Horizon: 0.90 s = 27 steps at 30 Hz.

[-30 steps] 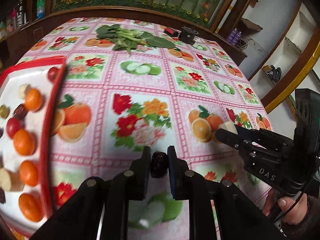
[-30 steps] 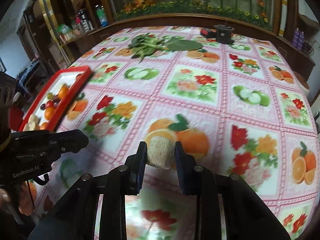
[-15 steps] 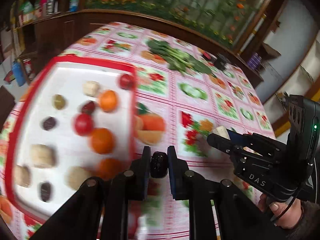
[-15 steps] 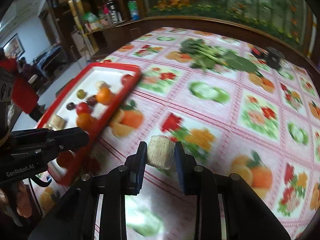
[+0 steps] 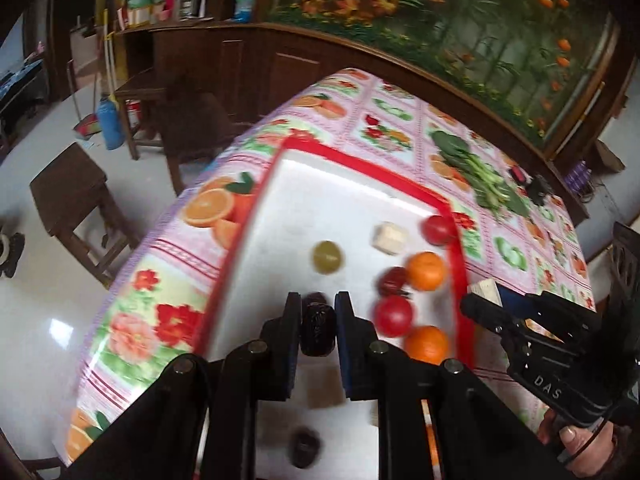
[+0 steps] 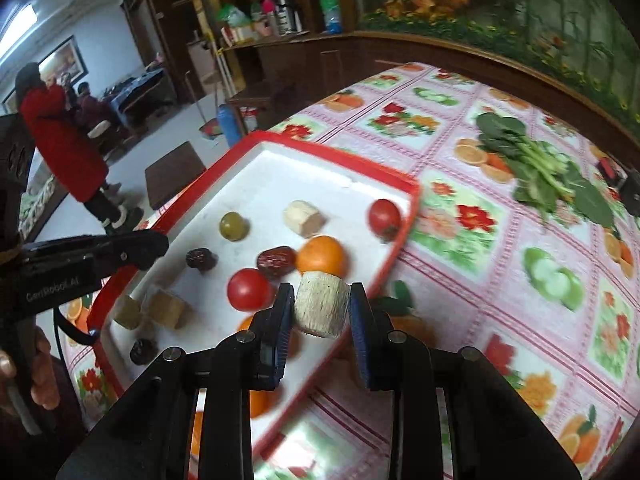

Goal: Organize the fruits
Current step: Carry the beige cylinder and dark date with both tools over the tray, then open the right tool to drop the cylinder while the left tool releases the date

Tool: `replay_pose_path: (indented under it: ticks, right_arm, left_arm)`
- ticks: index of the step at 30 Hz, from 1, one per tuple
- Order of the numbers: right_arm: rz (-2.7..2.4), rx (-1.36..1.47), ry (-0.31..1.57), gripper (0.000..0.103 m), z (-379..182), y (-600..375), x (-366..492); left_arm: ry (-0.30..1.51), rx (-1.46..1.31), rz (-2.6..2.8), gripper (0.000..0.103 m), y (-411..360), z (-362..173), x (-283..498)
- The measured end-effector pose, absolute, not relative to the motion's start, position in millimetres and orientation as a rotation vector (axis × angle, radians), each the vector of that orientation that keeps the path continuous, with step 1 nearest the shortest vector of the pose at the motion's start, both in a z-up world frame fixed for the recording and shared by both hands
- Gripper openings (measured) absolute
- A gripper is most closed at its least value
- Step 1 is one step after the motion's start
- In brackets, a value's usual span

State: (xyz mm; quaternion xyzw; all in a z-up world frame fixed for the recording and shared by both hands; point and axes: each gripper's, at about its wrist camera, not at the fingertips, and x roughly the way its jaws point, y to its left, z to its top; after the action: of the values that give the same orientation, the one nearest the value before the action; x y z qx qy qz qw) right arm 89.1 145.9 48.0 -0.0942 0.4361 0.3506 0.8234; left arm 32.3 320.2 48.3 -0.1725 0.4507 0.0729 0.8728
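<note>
Wrinkled dark date (image 5: pixel 317 329), fibrous pale sugarcane chunk (image 6: pixel 321 309).
Left gripper (image 5: pixel 317 330) clamps date above red-rimmed tray (image 5: pixel 362 166); right gripper (image 6: pixel 320 312) clamps chunk over tray's right edge.

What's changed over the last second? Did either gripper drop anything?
Both grippers swung left from over the bare tablecloth to the red tray. The left gripper now hangs over the tray's white floor; the right gripper sits over its right rim. Nothing was let go: the left stays shut on the dark date, the right on the pale cane chunk.
</note>
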Motion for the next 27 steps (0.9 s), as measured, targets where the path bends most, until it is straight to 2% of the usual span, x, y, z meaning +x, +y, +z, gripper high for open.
replay_pose_path:
  ticks: [17,27]
  right_arm:
    - [0.745,-0.223,0.983,0.027,22,166,98]
    - [0.739,-0.246,0.99,0.028,19,171,97]
  left_arm:
    - [1.01,-0.367,0.19,0.019,338,14,41]
    - [1.02,-0.346,0.214,0.021,334,13,41]
